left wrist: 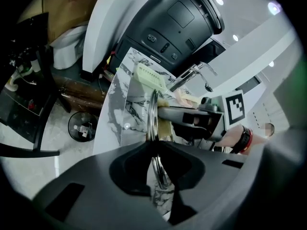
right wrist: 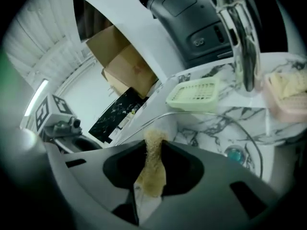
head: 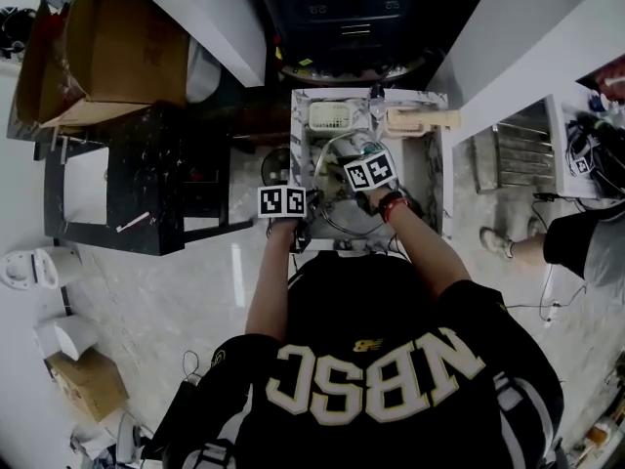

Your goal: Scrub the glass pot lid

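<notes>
Head view barely showed the glass pot lid [left wrist: 152, 115]; left tongs [left wrist: 155, 148] clamped its rim, right tongs [right wrist: 152, 150] pinched, seemingly, a yellowish sponge [right wrist: 151, 176].

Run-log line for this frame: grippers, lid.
left gripper: shut on lid rim | right gripper: shut on sponge | lid: over sink

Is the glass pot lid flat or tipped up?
Tipped up: left gripper clamps the round, metal-rimmed glass pot lid, its rim rising edgewise.
</notes>
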A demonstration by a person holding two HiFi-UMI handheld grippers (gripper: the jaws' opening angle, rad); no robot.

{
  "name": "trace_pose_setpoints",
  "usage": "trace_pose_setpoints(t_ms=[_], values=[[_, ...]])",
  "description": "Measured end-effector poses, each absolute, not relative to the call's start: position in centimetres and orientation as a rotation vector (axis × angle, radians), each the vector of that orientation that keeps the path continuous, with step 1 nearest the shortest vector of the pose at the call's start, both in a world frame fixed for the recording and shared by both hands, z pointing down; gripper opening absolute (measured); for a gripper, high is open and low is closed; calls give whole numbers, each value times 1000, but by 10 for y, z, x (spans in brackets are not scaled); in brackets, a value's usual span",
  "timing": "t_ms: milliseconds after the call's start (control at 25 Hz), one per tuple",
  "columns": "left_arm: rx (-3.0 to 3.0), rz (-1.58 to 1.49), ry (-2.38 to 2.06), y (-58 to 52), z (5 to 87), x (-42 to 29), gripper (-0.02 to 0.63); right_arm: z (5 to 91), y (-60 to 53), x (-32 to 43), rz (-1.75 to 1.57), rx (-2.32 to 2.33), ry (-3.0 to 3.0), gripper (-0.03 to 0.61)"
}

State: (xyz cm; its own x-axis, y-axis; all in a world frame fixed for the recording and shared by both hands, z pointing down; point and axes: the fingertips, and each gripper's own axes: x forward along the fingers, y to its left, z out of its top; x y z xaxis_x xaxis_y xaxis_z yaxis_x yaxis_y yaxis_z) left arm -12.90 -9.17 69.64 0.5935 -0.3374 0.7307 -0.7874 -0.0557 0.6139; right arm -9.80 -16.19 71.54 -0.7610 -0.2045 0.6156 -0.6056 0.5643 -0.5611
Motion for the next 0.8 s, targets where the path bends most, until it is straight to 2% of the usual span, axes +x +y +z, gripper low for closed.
trace_pose_setpoints(t_ms=[160,360,800], values=[[1654,491,-958,-92,696,-129,67,727,-196,-75,1087,874,-2278,98],[1667,520,-963,-91,695,-128,71,760,-212,-23,904,1067,-2087,101],[1665,504,-943,-91,695,-128,71,824,-148,65,707,815,-1665,92]])
